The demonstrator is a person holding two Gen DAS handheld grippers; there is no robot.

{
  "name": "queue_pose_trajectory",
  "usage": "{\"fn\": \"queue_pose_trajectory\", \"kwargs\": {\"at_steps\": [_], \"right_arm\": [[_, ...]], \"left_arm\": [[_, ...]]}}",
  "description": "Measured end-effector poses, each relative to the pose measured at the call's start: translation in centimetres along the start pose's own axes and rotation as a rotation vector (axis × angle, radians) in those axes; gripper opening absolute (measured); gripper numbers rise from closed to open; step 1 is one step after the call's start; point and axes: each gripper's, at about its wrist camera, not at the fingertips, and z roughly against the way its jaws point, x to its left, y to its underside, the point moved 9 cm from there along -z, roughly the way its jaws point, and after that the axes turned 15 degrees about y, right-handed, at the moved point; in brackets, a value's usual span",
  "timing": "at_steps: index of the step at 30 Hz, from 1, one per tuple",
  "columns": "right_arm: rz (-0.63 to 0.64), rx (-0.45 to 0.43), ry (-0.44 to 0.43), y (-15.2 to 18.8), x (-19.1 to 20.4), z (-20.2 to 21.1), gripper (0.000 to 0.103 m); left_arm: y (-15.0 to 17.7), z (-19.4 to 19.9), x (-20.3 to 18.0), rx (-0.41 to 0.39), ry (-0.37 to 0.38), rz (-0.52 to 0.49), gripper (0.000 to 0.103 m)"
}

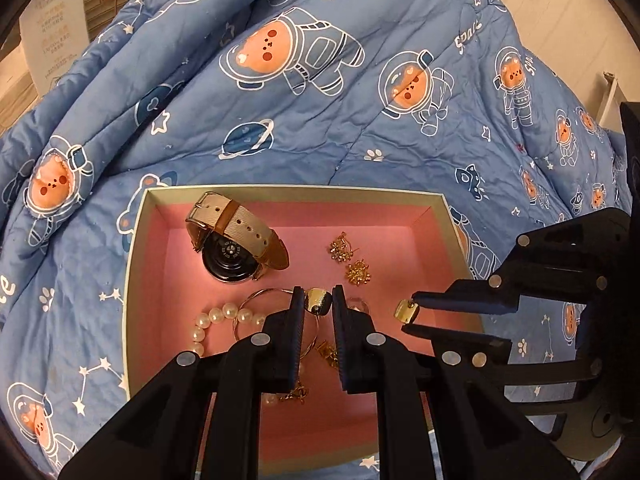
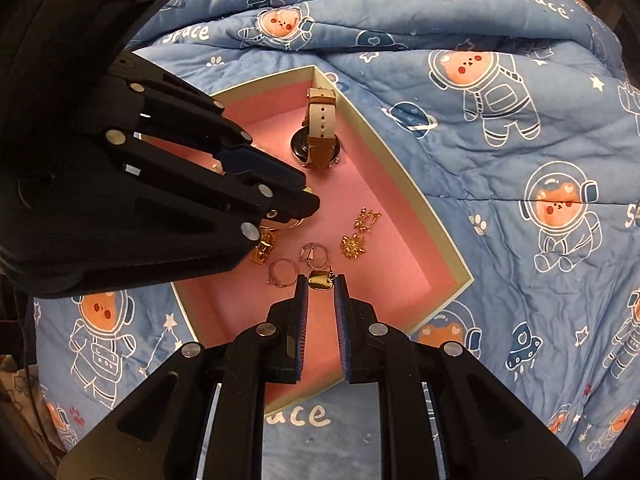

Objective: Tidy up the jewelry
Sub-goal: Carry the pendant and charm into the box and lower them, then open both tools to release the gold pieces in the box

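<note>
A pink-lined box lies on a blue quilt. In it are a watch, a pearl bracelet, small gold earrings and silver rings. My left gripper is shut on a gold earring low over the box. My right gripper is shut on another gold earring over the box's near right part.
The blue quilt with astronaut bears covers everything around the box and rises in folds behind it. A gold chain piece lies by the left gripper's fingers.
</note>
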Motion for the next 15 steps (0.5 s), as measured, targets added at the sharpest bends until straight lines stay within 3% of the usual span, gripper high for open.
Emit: {"fn": "queue_pose_trajectory", "kwargs": {"at_steps": [6, 15], "right_arm": [[0.049, 0.026, -0.055, 0.0, 1.0, -0.3, 0.014], [0.064, 0.056, -0.062, 0.0, 1.8, -1.2, 0.014]], "left_arm": [[-0.5, -1.0, 0.2, -0.012, 0.032, 0.029, 0.014], [-0.8, -2.3, 0.2, -0.020, 0.043, 0.051, 0.014]]}}
